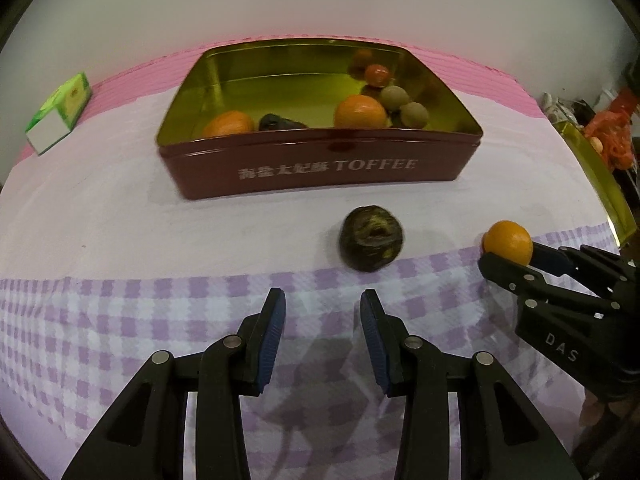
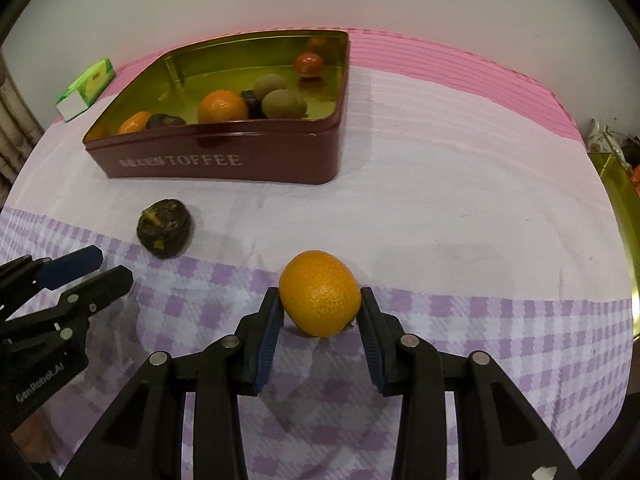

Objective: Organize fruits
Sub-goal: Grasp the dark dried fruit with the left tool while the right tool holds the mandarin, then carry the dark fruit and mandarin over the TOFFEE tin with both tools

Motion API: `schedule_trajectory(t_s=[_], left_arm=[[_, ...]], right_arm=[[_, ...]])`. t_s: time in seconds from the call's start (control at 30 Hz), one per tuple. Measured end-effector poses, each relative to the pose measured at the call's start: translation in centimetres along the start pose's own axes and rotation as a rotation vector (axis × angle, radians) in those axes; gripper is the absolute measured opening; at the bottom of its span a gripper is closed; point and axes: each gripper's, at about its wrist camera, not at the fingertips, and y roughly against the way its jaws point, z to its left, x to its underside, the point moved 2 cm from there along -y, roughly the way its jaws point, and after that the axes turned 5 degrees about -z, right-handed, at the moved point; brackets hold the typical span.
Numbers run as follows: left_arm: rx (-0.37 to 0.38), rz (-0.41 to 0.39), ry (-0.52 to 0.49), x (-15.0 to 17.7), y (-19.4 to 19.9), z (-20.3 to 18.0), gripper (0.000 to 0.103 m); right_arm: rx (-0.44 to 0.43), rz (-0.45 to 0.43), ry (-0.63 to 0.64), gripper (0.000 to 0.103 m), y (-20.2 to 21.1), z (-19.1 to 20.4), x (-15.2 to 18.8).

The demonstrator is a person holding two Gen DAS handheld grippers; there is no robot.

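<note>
My right gripper (image 2: 320,300) is shut on an orange (image 2: 319,286), held just above the purple checked cloth; the left wrist view shows that orange (image 1: 508,240) in the right gripper (image 1: 512,258) at the right edge. My left gripper (image 1: 323,302) stands open with nothing between its blue pads, and it shows again at the left (image 2: 114,265). A dark wrinkled fruit (image 1: 371,238) (image 2: 164,229) lies on the white cloth just beyond the left fingertips. Behind it sits a dark red TOFFEE tin (image 1: 320,172) (image 2: 224,160) with a gold inside, holding two oranges, a dark fruit, two brownish-green fruits and a small red one.
A green and white box (image 1: 60,112) (image 2: 86,88) lies at the back left on the pink cloth. A gold tin lid (image 1: 596,176) (image 2: 622,208) leans at the table's right edge, with orange-red clutter (image 1: 612,136) behind it. A white wall is behind the table.
</note>
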Motion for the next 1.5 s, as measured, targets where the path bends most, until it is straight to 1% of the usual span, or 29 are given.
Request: schedule_trajectory(t_s=[0.27, 0.67, 1.2, 1.5], left_arm=[[0.015, 0.004, -0.006, -1.0, -0.8, -1.5, 0.041], [0.006, 0.002, -0.006, -2.0, -1.9, -2.7, 0.041], [-0.008, -0.014, -0.017, -3.7, -3.7, -3.0, 0.041], [-0.001, -0.025, -0.032, -3.4, -3.5, -2.4, 0.038]], right_arm=[[0.008, -0.003, -0.007, 0.035, -0.4, -1.4, -0.5], [0.007, -0.010, 0.003, 0.035, -0.7, -2.2, -1.3], [0.002, -0.013, -0.001, 0.036, -0.7, -2.3, -1.2], [0.004, -0.014, -0.002, 0.036, -0.7, -2.3, -1.3]])
